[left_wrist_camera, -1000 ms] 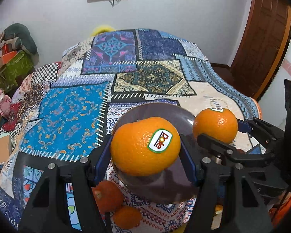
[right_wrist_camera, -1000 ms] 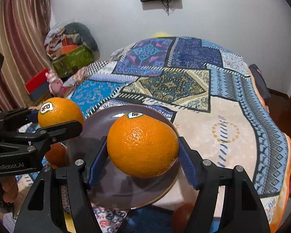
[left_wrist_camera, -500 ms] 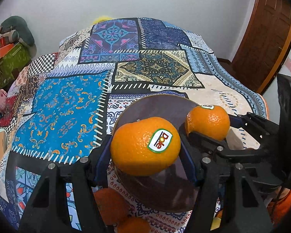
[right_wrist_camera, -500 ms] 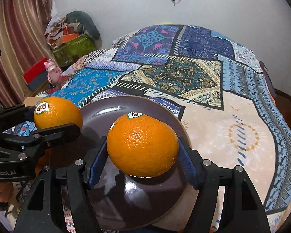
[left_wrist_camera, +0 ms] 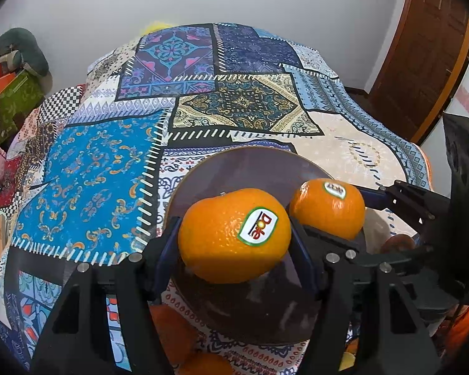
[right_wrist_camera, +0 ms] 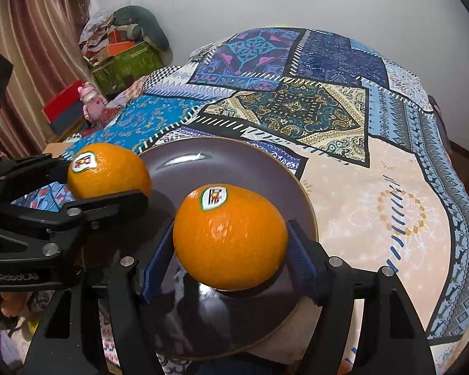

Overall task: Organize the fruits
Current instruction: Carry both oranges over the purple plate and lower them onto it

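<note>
The left gripper (left_wrist_camera: 234,234) has its jaws clenched on a stickered orange (left_wrist_camera: 234,234), and the right gripper (right_wrist_camera: 229,239) grips a second orange (right_wrist_camera: 229,239); both hang over the dark plate (right_wrist_camera: 234,162) on the patterned bed cover (right_wrist_camera: 375,203). The risk, as I judge it: the two tools sit close together, so one could knock the other on release, or an orange could roll off the shallow rim. More oranges (left_wrist_camera: 172,334) lie at 6 o'clock off the plate; open room lies toward 12 o'clock.
</note>
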